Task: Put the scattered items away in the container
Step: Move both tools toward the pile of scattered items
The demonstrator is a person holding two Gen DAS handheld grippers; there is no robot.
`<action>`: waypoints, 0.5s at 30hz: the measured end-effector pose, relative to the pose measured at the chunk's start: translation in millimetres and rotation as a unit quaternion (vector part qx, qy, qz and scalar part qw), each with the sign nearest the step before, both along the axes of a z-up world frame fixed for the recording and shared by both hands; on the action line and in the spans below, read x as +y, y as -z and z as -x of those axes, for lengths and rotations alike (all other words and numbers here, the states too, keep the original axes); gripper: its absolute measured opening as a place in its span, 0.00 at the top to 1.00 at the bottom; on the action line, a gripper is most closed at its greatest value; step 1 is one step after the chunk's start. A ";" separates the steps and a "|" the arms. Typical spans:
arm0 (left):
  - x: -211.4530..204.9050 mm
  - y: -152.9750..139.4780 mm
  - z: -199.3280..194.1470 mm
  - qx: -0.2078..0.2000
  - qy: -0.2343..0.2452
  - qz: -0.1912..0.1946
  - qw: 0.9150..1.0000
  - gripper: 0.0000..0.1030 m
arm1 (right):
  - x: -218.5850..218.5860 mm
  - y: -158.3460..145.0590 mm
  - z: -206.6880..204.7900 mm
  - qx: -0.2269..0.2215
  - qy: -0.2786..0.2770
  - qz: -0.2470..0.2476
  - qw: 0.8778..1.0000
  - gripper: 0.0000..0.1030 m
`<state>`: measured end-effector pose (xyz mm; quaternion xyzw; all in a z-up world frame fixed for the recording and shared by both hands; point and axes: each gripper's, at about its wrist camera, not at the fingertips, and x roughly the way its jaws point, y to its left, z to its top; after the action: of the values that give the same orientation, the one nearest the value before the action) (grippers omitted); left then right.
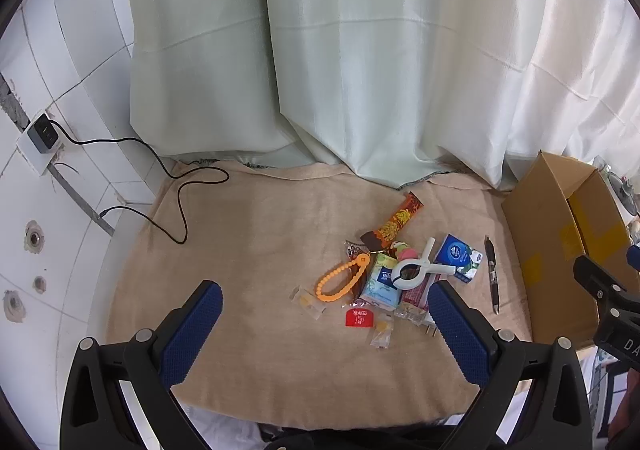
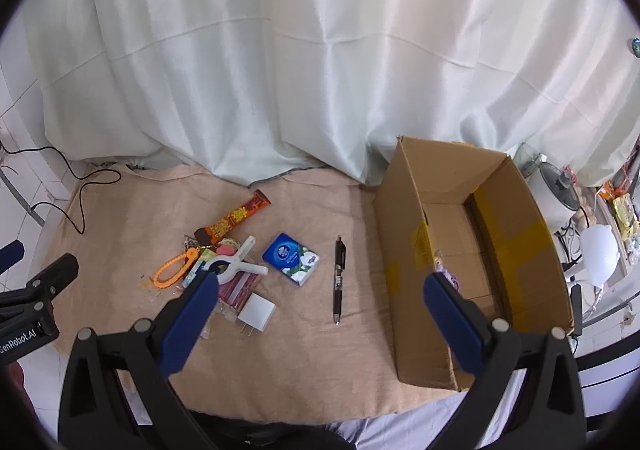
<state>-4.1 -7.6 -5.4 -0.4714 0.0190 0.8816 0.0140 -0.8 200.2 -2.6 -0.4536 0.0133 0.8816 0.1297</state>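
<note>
My left gripper is held above the near part of the tan cloth, its 2 blue-padded fingers spread wide with nothing between them. A black cable lies at the cloth's far left corner. The scattered items sit in a loose pile at mid-cloth: an orange beaded loop, a long orange snack bar behind it, and a white clamp resting on top of other packets. A white charger plug lies at the pile's near edge. Just right of the pile is a blue tissue pack, then a black pen lying apart on bare cloth. My right gripper hovers with its fingers also wide apart and unloaded. The cardboard box stands open at the cloth's right end, a small item visible inside.
</note>
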 end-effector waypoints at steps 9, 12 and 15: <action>-2.7 1.5 -1.1 -0.001 -0.002 -0.003 1.000 0.00 | -2.6 0.9 2.2 -0.003 -0.002 -0.005 1.000 0.00; -4.1 0.6 -1.3 0.003 -0.002 -0.004 1.000 0.00 | -4.4 1.1 3.2 -0.003 -0.006 -0.009 1.000 0.00; -5.2 -0.5 -1.2 0.009 -0.003 -0.003 1.000 0.00 | -5.7 1.1 3.7 0.000 -0.009 -0.018 1.000 0.00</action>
<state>-2.9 -12.8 -4.9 -0.4634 0.0150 0.8859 0.0122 -4.5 194.5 -3.7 -0.4512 -0.0064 0.8830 0.1294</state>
